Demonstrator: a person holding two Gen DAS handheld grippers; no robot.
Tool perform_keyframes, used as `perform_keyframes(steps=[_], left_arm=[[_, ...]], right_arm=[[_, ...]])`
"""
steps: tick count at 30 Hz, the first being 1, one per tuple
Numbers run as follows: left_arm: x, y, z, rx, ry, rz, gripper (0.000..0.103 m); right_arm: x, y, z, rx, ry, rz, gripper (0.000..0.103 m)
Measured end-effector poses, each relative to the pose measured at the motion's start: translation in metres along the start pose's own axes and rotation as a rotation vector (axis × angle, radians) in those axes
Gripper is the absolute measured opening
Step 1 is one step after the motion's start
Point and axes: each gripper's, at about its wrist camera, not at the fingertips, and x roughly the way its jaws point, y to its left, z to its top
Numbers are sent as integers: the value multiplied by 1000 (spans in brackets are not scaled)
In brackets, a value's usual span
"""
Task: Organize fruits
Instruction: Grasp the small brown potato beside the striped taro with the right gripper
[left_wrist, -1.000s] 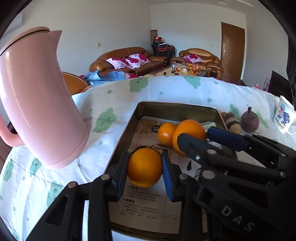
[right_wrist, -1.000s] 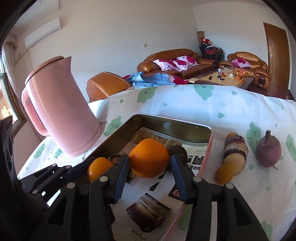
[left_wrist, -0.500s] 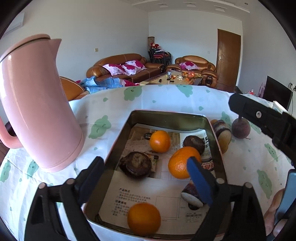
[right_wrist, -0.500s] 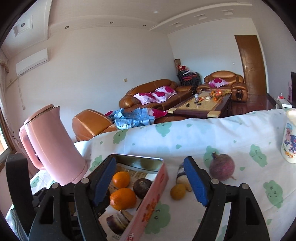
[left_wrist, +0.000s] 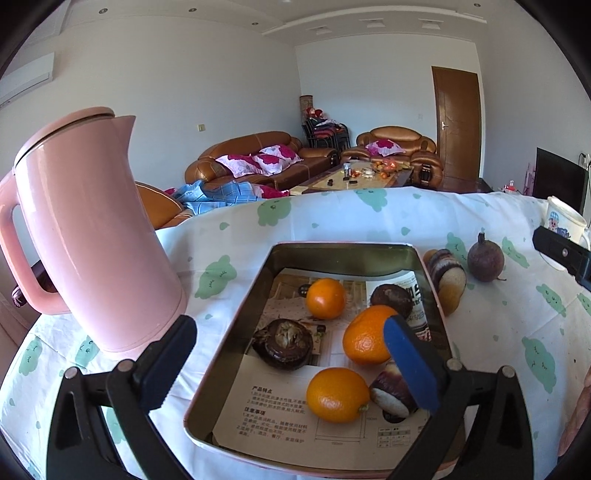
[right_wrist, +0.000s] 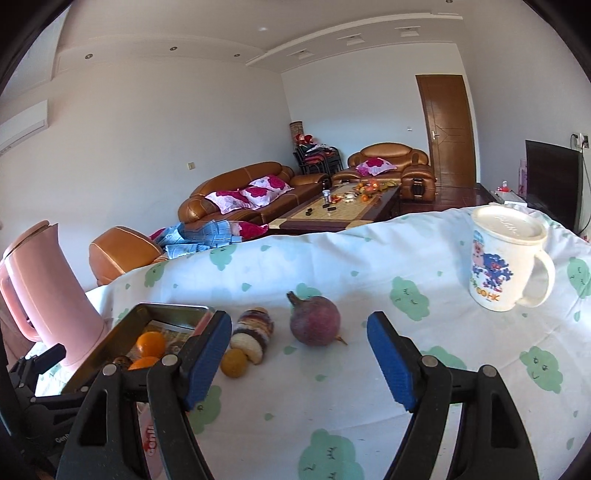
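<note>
A metal tin lined with printed paper holds three oranges and several dark fruits. My left gripper is open and empty above the tin's near half. My right gripper is open and empty over the cloth, right of the tin. Ahead of it lie a purple round fruit, a striped brown fruit and a small yellow fruit. The purple fruit and striped fruit also show in the left wrist view.
A tall pink kettle stands left of the tin. A white lidded cartoon mug stands at the far right. The table wears a white cloth with green clouds. Sofas and a coffee table lie beyond.
Both grippers opened and let go of their oranges, which now lie in the tin. Both pulled back and up. The right gripper swung right toward the loose fruits.
</note>
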Motion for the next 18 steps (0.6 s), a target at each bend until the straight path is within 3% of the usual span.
perform_keyframes(steps=[7, 13, 18], left_arm=[[-4, 8, -2, -43, -10, -15, 103], [-6, 0, -5, -35, 3, -102, 103], [-12, -13, -8, 1, 5, -167, 103]], right_arm=[[-7, -31, -2, 21, 13, -73, 78], [-9, -45, -2, 28, 27, -82, 78], [-1, -49, -5, 12, 93, -53, 78]])
